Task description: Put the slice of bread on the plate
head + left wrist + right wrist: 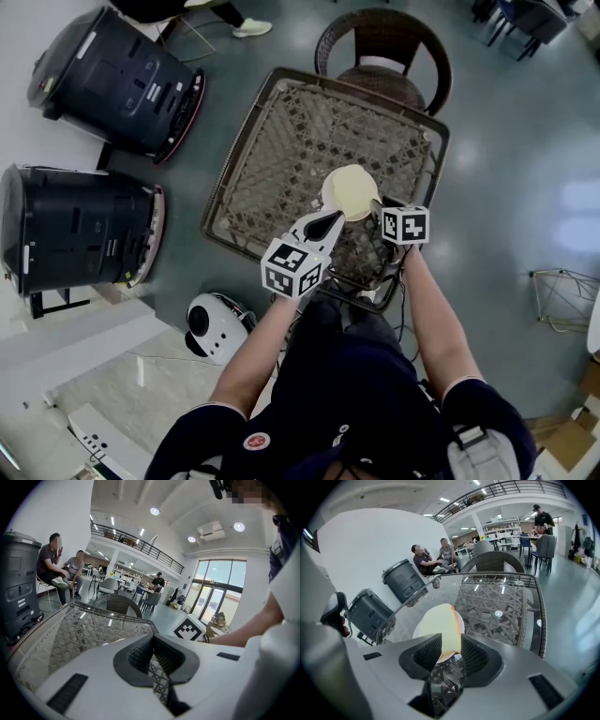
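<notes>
The slice of bread [440, 625] is seen lying on the white plate [417, 631], which stands near the front edge of the glass-covered wicker tabletop [501, 602]. The right tongs [451, 645] are held wide apart and tilted down. The near end of the slice sits between the pads, and no squeeze appears to be applied, though a light touch at its sides cannot be ruled out from this angle. The left tongs [152, 641] are closed tip to tip with nothing in them.

The slice is judged to be light, soft and easily dented or torn. If it must be taken again, it is best pinched gently across the crust edges, where it is firmest. Some sagging should be expected if it is held by one end.
</notes>
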Motion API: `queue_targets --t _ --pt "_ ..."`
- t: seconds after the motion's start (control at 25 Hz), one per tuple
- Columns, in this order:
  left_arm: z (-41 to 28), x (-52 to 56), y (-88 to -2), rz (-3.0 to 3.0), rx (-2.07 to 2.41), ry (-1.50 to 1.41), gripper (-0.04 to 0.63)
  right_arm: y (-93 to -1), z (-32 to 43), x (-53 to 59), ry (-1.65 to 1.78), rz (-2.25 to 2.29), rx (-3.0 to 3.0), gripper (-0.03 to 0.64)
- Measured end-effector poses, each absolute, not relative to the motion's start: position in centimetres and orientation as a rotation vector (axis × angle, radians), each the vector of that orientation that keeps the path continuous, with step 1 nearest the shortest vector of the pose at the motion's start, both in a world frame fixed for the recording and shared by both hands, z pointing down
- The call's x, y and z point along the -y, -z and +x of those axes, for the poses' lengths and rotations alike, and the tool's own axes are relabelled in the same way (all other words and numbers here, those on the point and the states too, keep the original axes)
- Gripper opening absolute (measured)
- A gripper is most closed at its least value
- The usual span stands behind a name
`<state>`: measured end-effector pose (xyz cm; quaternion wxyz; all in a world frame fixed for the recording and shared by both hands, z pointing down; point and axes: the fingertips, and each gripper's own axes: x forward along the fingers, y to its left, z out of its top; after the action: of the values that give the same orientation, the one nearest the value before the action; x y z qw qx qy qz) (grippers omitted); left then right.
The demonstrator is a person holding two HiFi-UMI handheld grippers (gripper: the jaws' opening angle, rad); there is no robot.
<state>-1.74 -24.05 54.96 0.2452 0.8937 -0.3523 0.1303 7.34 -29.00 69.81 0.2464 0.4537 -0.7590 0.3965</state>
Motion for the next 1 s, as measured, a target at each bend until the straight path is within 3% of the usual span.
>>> queue_targets --t 0.4,0.68,1.0 --pt "-1.4 24.8 -52.9 2.476 0.982 -0.328 0.008 -62.7 6.8 30.3 -0.99 1.255 2.286 0.12" --pt "-0.4 25.1 -49.3 2.527 0.987 -0.269 0.008 -54.7 6.4 29.8 -0.834 1.255 2.488 0.008" --pt "0.4 24.3 -45.0 2.603 0.979 -0.204 0.008 -46.7 4.9 27.6 -0.622 1.203 2.707 0.008"
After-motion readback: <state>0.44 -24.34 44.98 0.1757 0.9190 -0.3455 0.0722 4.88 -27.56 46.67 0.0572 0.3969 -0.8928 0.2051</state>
